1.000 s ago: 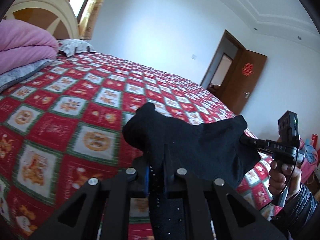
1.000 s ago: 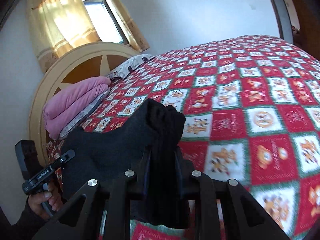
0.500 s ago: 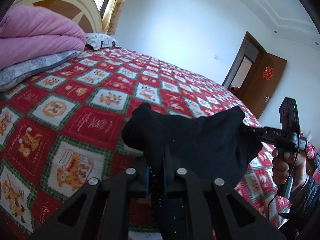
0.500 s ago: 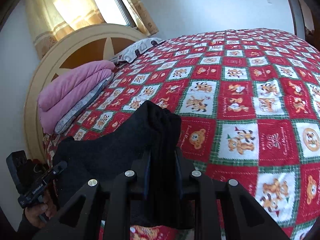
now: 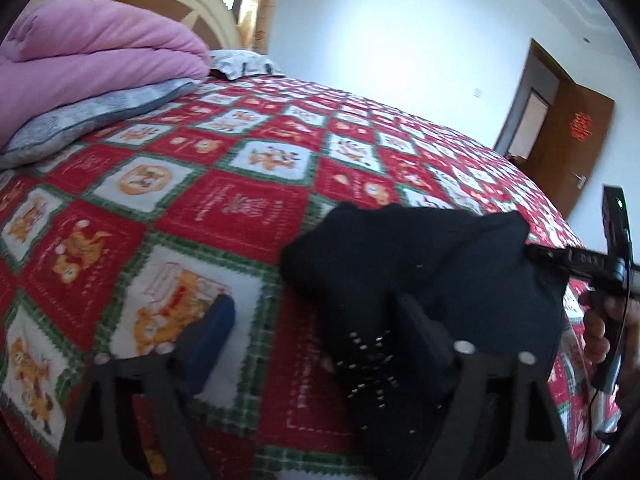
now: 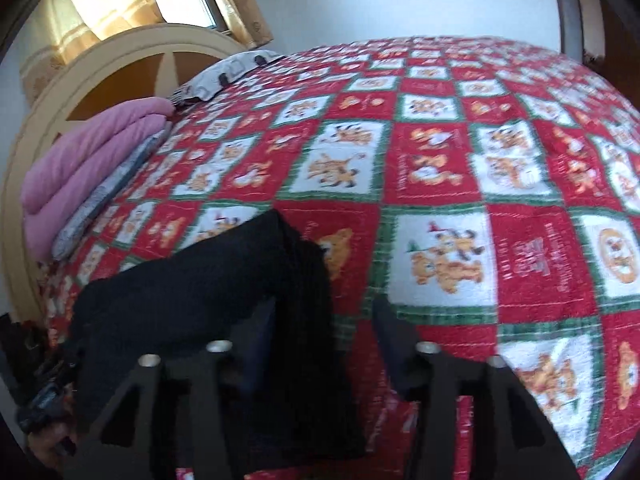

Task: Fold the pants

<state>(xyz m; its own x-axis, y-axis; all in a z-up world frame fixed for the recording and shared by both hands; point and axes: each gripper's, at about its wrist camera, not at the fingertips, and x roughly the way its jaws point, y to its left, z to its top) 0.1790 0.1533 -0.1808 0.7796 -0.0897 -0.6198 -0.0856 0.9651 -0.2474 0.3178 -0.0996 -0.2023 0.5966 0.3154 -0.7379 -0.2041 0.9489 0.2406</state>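
The black pants (image 5: 420, 272) lie in a folded bundle on the red patterned bedspread (image 5: 248, 208), near the bed's front edge. My left gripper (image 5: 320, 332) is open, its jaws wide apart; the pants' left end rests against the right finger (image 5: 424, 332). My right gripper (image 6: 324, 328) is open too, and the pants (image 6: 208, 288) drape over its left finger. The right gripper also shows in the left wrist view (image 5: 576, 260), at the pants' far corner. The left gripper's hand shows dimly in the right wrist view (image 6: 44, 396).
Folded pink and grey quilts (image 5: 92, 72) are stacked at the round headboard (image 6: 120, 60), with a patterned pillow (image 5: 240, 64) behind. A brown door (image 5: 572, 140) stands open across the room. The bedspread (image 6: 480, 184) stretches wide beyond the pants.
Both grippers were shut on the pants and held them above the bed. They lowered the pants onto the bedspread and both have opened.
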